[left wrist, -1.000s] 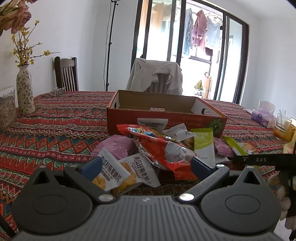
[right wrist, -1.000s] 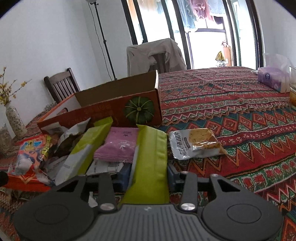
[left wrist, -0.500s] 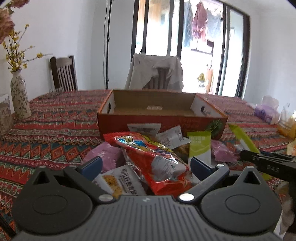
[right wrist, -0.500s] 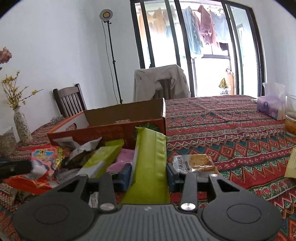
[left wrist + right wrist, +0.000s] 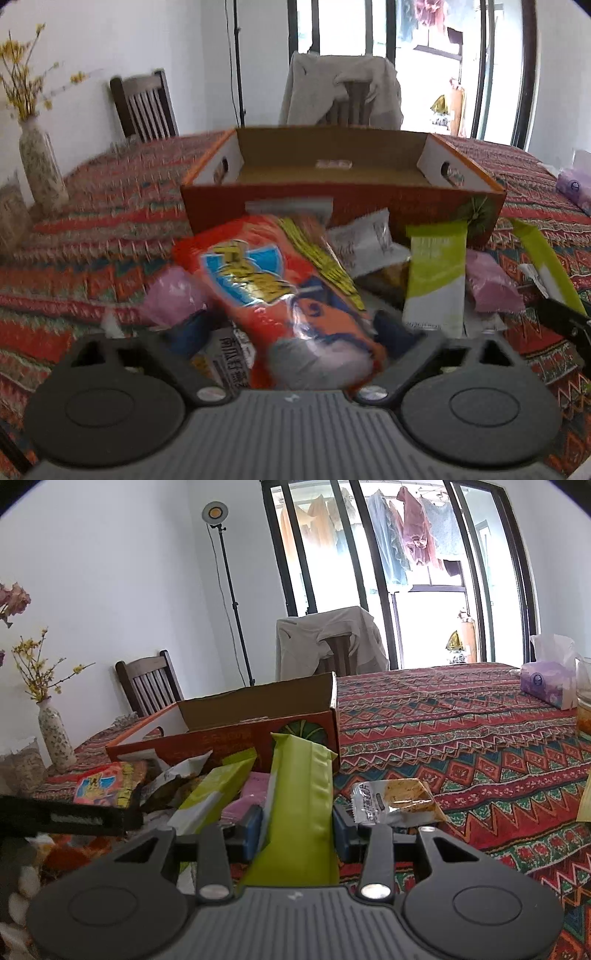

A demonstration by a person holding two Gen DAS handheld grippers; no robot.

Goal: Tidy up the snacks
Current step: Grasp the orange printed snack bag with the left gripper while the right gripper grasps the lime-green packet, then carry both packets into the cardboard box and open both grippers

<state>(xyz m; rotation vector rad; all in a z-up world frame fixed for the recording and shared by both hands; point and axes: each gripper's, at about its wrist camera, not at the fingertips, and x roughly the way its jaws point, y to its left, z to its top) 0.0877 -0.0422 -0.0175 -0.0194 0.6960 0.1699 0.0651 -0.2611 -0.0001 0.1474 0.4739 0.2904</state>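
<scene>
My left gripper (image 5: pixel 291 328) is shut on a red snack bag (image 5: pixel 280 291) with a blue and yellow label, held up in front of the open orange cardboard box (image 5: pixel 343 195). My right gripper (image 5: pixel 297 823) is shut on a lime-green packet (image 5: pixel 299 805), lifted upright before the box (image 5: pixel 236 734). A pile of snacks lies before the box: a green-and-white packet (image 5: pixel 436 273), pink packets (image 5: pixel 487 284), a white wrapper (image 5: pixel 365 240). A clear cracker pack (image 5: pixel 395 801) lies to the right on the tablecloth.
A patterned red tablecloth (image 5: pixel 461 738) covers the table. A vase with yellow flowers (image 5: pixel 40 166) stands at the left, a purple tissue pack (image 5: pixel 546 679) and a glass at the right. Chairs (image 5: pixel 144 107) stand behind the table. The left gripper's finger shows in the right wrist view (image 5: pixel 70 816).
My left gripper closed on the red snack bag and raised it toward the box. My right gripper lifted the lime-green packet off the table and tilted upward.
</scene>
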